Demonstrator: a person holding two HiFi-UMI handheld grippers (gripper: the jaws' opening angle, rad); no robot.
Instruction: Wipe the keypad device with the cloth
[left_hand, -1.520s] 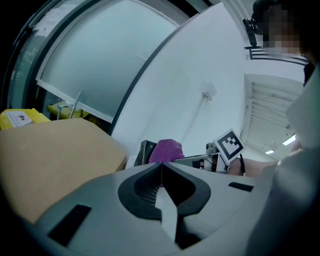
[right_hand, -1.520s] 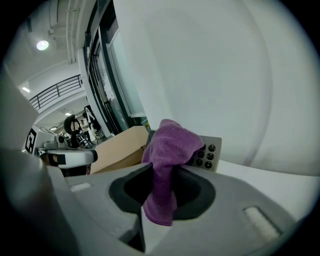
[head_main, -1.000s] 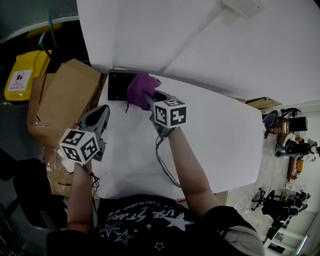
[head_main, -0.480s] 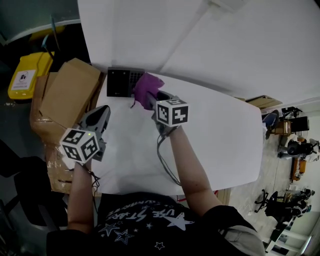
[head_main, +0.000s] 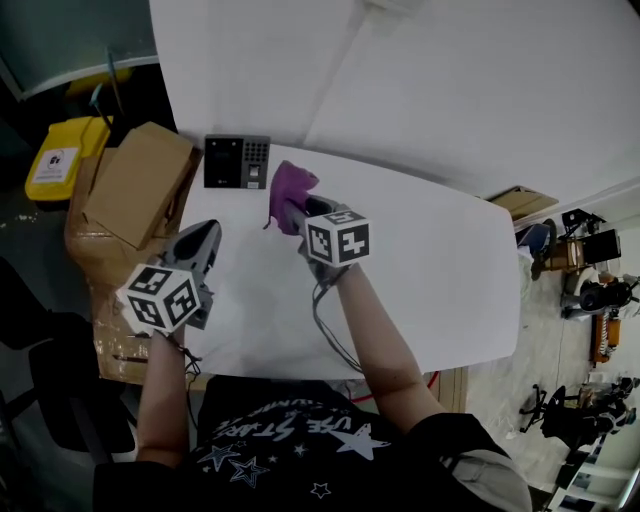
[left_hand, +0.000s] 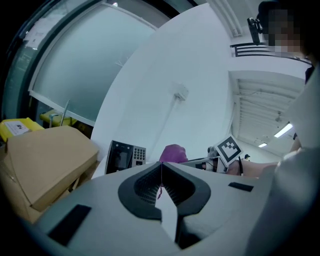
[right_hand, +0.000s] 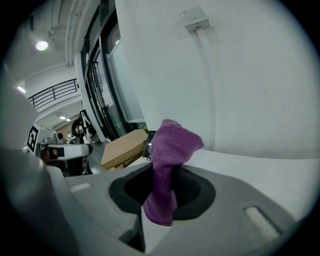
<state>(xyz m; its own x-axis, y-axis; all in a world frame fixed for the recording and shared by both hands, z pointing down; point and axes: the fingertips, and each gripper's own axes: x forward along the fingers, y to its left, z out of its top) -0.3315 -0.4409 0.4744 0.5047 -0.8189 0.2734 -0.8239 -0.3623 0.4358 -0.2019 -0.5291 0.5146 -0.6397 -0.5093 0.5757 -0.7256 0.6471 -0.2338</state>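
The black keypad device (head_main: 236, 162) lies flat near the far left corner of the white table (head_main: 440, 270), uncovered; it also shows in the left gripper view as the keypad device (left_hand: 124, 156). My right gripper (head_main: 296, 207) is shut on the purple cloth (head_main: 288, 190), which now hangs just right of and nearer than the device, apart from it. In the right gripper view the cloth (right_hand: 167, 165) bunches up between the jaws. My left gripper (head_main: 203, 240) hovers over the table's left edge, shut and empty; its fingers (left_hand: 161, 186) meet.
A cardboard box (head_main: 135, 190) stands left of the table, beside the device. A yellow container (head_main: 62, 160) sits on the floor further left. A white wall (head_main: 420, 90) rises behind the table. A cable (head_main: 325, 325) trails from the right gripper.
The right gripper has drawn the purple cloth back off the keypad device, toward me and to the right, leaving the device fully uncovered. The left gripper has barely moved.
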